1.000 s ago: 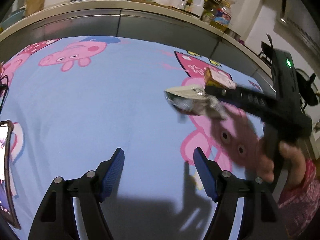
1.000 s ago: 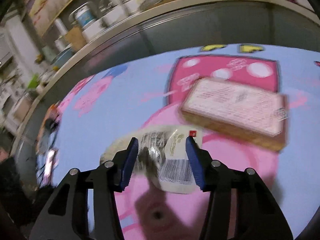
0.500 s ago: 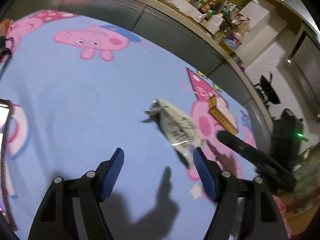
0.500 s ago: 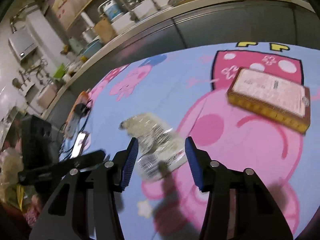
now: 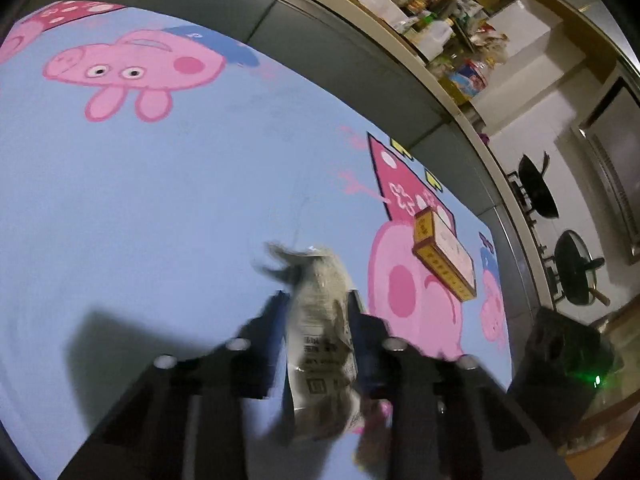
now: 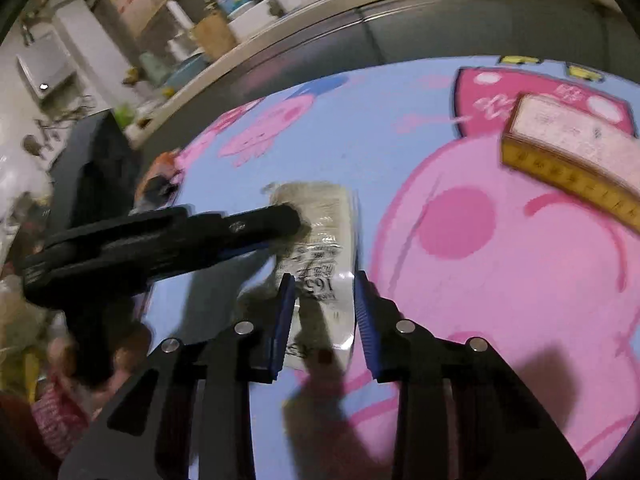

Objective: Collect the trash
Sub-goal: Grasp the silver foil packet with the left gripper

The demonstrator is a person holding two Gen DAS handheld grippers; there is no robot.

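A crumpled silver-white wrapper (image 5: 320, 312) lies on the blue cartoon-pig tablecloth (image 5: 160, 200). My left gripper (image 5: 318, 308) has its jaws closing, and both blue pads press the scrunched wrapper. In the right wrist view this left gripper (image 6: 292, 220) reaches in from the left onto the far end of the wrapper (image 6: 324, 232). My right gripper (image 6: 324, 304) straddles the wrapper's near end; its jaws are closing too, and the pads stand just beside the wrapper's edges. A yellow-edged flat box (image 6: 572, 152) lies to the right, also the box (image 5: 444, 256).
A grey-fronted counter (image 5: 280, 12) with bottles and jars runs along the table's far edge. A stove with dark pans (image 5: 576, 264) stands at the right. An orange and black item (image 6: 160, 176) lies at the cloth's left edge. A hand (image 6: 60, 356) holds the left gripper.
My left gripper has moved right onto the wrapper and narrowed its jaws around it. My right gripper has come closer and narrowed its jaws over the near end.
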